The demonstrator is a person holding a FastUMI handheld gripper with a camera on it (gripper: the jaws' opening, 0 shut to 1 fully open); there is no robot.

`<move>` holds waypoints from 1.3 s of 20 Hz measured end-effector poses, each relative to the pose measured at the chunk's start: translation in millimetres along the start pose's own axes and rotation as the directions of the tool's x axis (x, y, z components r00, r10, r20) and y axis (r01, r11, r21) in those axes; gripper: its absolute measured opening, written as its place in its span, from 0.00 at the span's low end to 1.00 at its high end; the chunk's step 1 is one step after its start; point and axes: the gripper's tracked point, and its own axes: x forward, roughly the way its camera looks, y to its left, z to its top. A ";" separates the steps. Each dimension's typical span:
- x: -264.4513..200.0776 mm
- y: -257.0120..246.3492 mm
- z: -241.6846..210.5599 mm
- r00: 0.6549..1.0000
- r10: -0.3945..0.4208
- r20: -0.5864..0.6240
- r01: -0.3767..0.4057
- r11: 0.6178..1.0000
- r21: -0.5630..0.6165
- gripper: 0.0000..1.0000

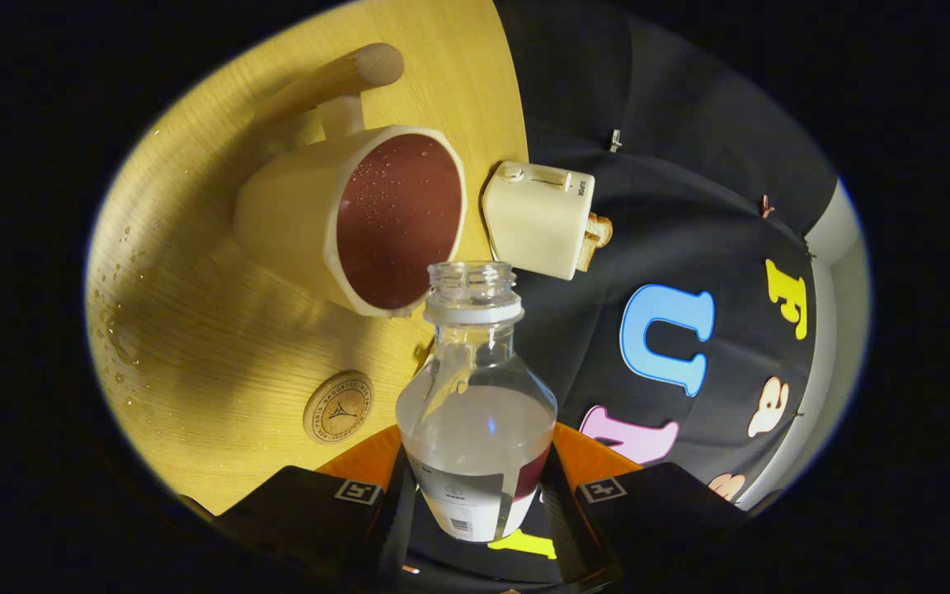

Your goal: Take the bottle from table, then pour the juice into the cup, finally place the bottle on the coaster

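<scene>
Both claw (479, 495) fingers on bottle (475, 412)

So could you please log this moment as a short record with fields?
gripper: shut on bottle
bottle: uncapped, between the fingers, mouth near the cup's rim, a little dark juice left inside
cup: holds dark juice, just beyond the bottle
coaster: bare, on the table beside the bottle
toaster: beyond the cup, bread in it

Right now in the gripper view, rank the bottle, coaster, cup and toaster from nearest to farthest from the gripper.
1. Bottle: clamped between the gripper fingers.
2. Coaster: on the table just ahead, beside the bottle.
3. Cup: beyond the bottle mouth, juice inside.
4. Toaster: past the cup, at the table edge.
</scene>
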 end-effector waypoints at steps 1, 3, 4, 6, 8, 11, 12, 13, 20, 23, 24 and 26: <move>0.4 -1.5 0.2 1.000 -0.001 0.006 0.001 1.000 -0.017 0.72; 2.3 -4.2 -0.8 1.000 -0.002 0.010 0.002 0.999 -0.043 0.72; 4.2 -4.1 -1.1 1.000 0.002 0.008 -0.002 0.999 -0.050 0.72; 5.5 -7.4 -0.4 1.000 0.001 0.017 0.000 0.997 -0.072 0.72; 6.8 -11.3 2.0 1.000 -0.005 0.031 0.008 0.995 -0.104 0.72; 7.3 -14.2 -1.1 0.999 -0.007 0.035 0.011 0.991 -0.131 0.71; 7.1 -16.6 -1.2 0.999 -0.009 0.036 0.014 0.991 -0.135 0.71; 8.3 -17.9 -1.3 0.999 -0.010 0.034 0.015 0.991 -0.137 0.71; 9.0 -31.4 -2.5 0.999 -0.024 0.042 0.031 0.985 -0.171 0.71; 5.6 -37.0 -3.9 0.998 -0.037 0.052 0.046 0.981 -0.187 0.71; 3.8 -38.7 -5.1 0.998 -0.037 0.052 0.047 0.981 -0.190 0.71; 1.6 -44.0 -8.6 0.998 -0.046 0.052 0.055 0.979 -0.197 0.71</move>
